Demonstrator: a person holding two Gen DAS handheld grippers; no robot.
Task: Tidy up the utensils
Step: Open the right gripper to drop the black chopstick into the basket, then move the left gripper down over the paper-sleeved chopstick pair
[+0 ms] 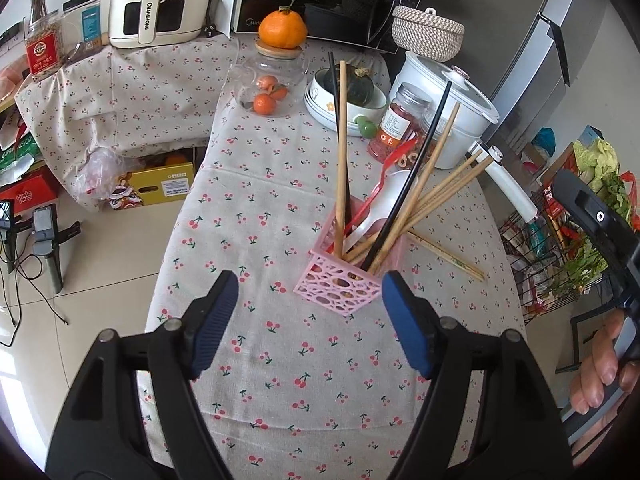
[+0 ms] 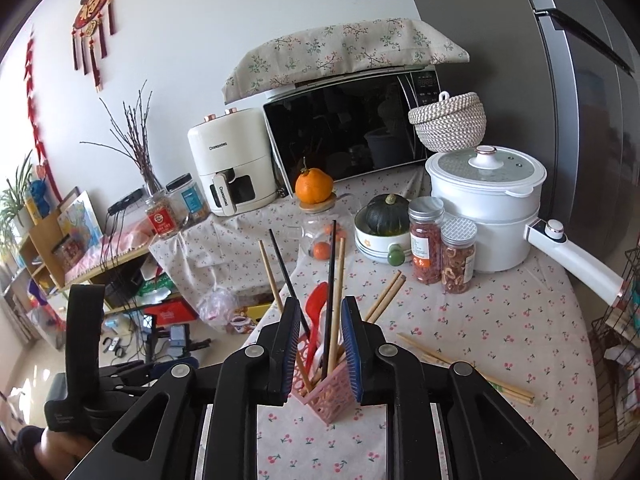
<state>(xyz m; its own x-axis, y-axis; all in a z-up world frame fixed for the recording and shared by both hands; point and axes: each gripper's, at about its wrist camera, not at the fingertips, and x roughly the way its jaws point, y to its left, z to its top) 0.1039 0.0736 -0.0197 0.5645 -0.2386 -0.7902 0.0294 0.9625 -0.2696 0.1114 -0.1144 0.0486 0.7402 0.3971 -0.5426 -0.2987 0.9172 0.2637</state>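
A table [image 1: 280, 360] draped in pale cloth printed with small red cherries fills both views, with a tiled floor [image 1: 100, 280] off its left side. At the far end stand a black microwave [image 2: 344, 136] with a folded flowered cloth on top, a cream air fryer [image 2: 232, 160], a woven basket [image 2: 448, 120], a white lidded pot [image 2: 484, 208] with a long handle, two jars of dried food [image 2: 440, 248], a bowl holding a dark green squash [image 2: 384, 216] and a large orange [image 2: 314, 186] on a glass jar. A grey fridge [image 2: 592, 100] stands at the right.

The pink openwork holder [image 1: 340, 280] stands on the cloth just ahead of the left tongs [image 1: 310, 300] and a little to their right. It holds wooden chopsticks [image 1: 340, 152], black chopsticks [image 1: 404, 208], a red spoon [image 2: 316, 304] and a white spoon [image 1: 384, 200], all leaning outward. A loose pair of wooden chopsticks [image 1: 444, 254] lies flat on the cloth beyond the holder, to the right.

The left tongs are spread wide with nothing between the pads. The right tongs [image 2: 320, 320] stand partly parted above the holder, with a black and a wooden chopstick rising in the gap, the pads clear of both.
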